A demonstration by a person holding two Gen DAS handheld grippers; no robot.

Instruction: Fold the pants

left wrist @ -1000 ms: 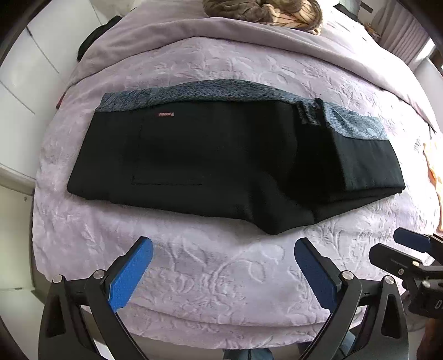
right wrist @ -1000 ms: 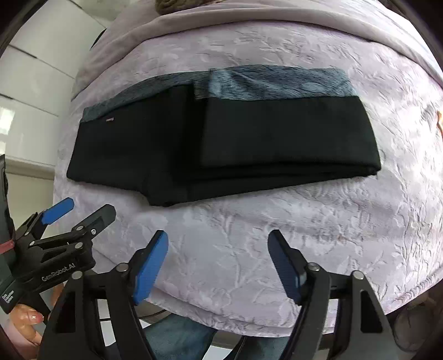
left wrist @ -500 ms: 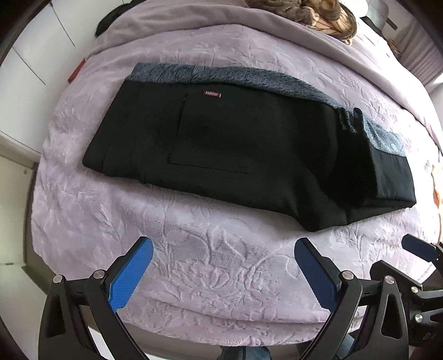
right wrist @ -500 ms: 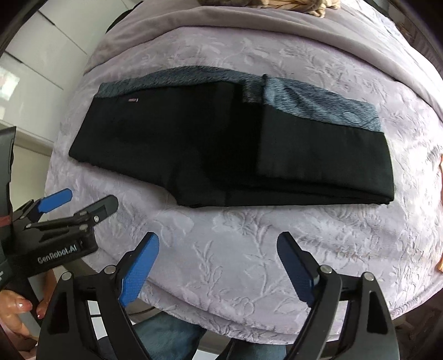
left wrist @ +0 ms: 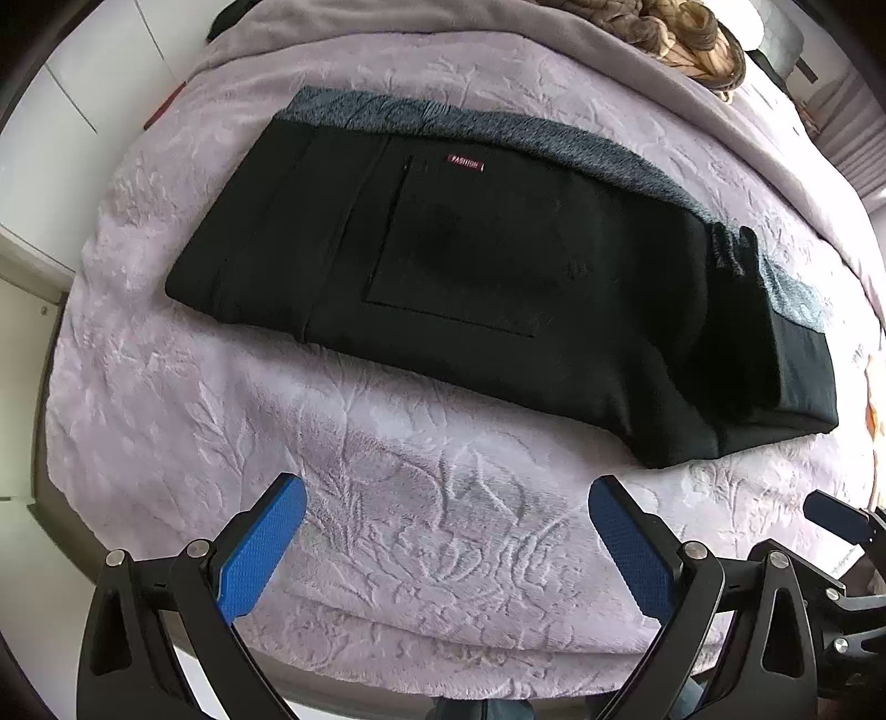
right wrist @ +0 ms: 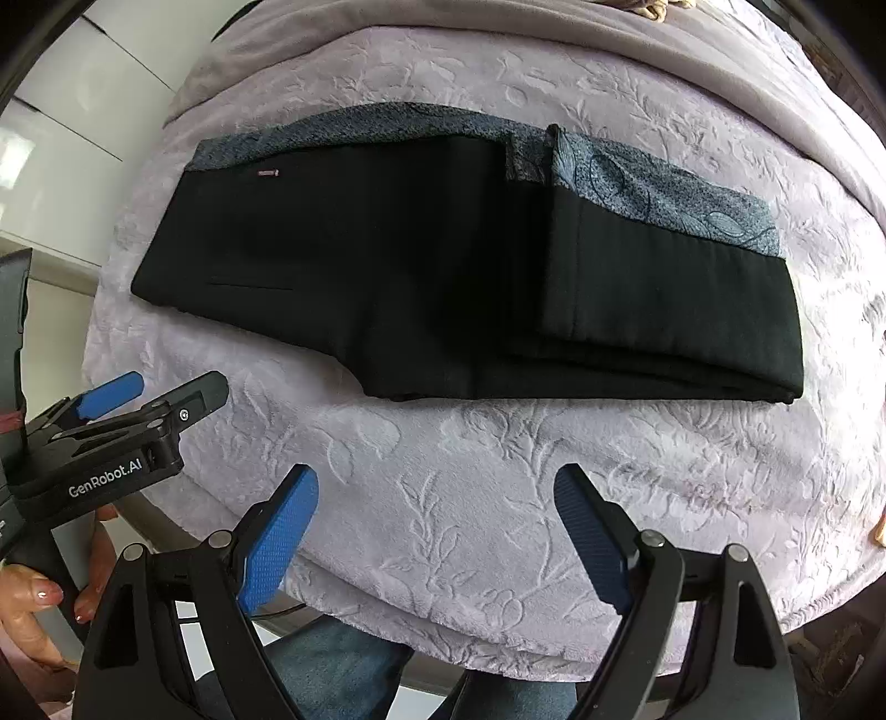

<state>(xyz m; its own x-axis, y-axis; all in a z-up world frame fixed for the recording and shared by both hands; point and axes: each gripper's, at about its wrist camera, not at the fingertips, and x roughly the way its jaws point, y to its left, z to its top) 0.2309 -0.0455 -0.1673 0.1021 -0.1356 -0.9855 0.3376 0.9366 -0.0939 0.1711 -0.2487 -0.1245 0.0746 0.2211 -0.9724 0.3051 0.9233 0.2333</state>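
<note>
Left wrist view: black fabric pants with a speckled blue-grey waistband lie flat on a pale lilac embossed plush blanket, stretching from the upper left to the right edge of the frame. A small red woven label sits just below the waistband, above a stitched rectangular back pocket. At the right end, the legs are folded back over the garment in a stacked layer. The left gripper, black with blue textured pads, occupies the lower centre; its jaws stand wide apart, holding nothing, with the blanket showing between them. It is clear of the pants. A tan and brown crumpled cloth lies at the top right, beyond a grey blanket edge.

Right wrist view: the same pants span the upper middle of the frame, the folded-over layer with patterned band at the right. The right gripper in the lower centre is likewise spread wide and empty, over bare blanket near the pants' lower edge but not touching it. The left gripper appears at the left edge, held by a hand with painted nails.
</note>
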